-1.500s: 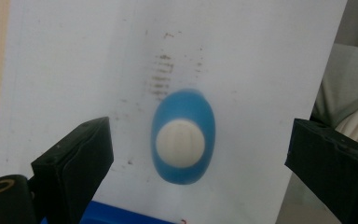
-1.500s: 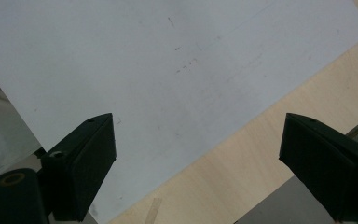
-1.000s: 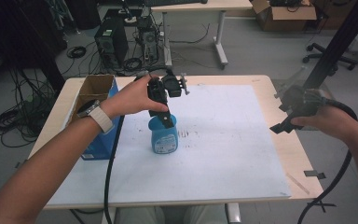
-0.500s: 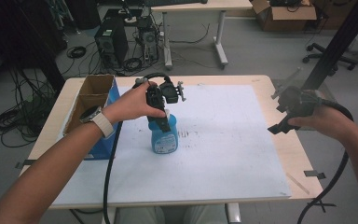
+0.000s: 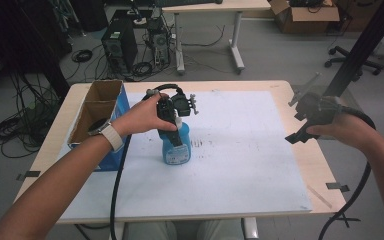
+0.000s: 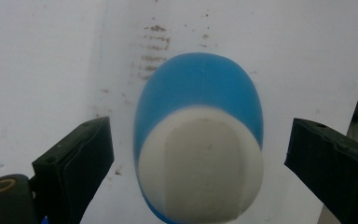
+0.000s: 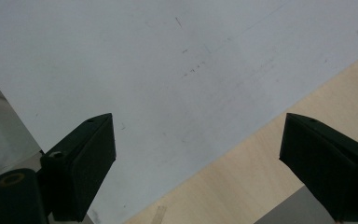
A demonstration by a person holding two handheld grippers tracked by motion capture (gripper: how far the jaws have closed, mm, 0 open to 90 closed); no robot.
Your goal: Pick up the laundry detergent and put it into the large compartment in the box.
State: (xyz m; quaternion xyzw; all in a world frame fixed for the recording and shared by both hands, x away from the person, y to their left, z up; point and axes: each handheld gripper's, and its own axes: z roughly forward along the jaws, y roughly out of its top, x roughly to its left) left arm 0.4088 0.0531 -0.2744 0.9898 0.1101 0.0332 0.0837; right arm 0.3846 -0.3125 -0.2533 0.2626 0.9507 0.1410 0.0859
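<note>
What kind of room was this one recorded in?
Probably a lab or workshop: computer towers and loose cables on the floor, an office chair, cardboard boxes under a desk.

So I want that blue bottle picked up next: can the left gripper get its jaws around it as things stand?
Probably yes. The left gripper hangs right over the blue bottle, jaws open on either side of its white cap with gaps both sides, nothing between.

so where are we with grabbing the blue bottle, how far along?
Done: left hand-held gripper is above the upright blue bottle, jaws open either side of its white cap. In hand: the approach. Left: closing and lifting. Right hand-held gripper is open over the table edge.
</note>
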